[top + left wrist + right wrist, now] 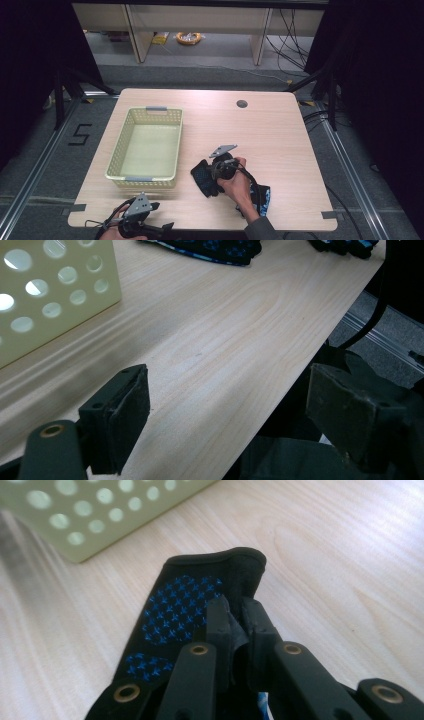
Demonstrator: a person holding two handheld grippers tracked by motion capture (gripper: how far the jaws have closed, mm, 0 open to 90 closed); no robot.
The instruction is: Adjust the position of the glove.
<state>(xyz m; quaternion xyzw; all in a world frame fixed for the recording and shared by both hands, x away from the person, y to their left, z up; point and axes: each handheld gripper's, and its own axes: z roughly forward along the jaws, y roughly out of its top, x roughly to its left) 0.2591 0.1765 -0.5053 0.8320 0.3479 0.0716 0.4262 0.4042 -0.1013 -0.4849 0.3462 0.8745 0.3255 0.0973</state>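
— Black rubber pads first: the left gripper (pixel 227 425) hangs at the table's near edge, jaws spread wide with nothing between them. Why so idle?

— My guess is it waits its turn. It sits just short of the pale wooden table (pixel 280 135), off the near corner of the pale yellow perforated plastic basket (pixel 146 147), out of the other hand's way.

— And the right gripper (pixel 236 617)?

— Its jaws are clenched on a fold of the black fabric glove with a blue dotted grip pattern (pixel 182 612). You can see the cloth pinched up between the pads in the right gripper view, while the rest of the glove lies flat on the wood.

— So the glove is where, exactly?

— On the table, just right of the basket and near the front edge, under the person's right hand (pixel 237 182). A pinch at the cuff end seems chosen so the limp fabric will hang freely when lifted.

— There's more cloth by the wrist.

— Yes, a second black and blue piece of fabric (pixel 261 196), likely the matching glove, lying behind the forearm.

— And the basket?

— Empty, open side up, close enough for a short carry.
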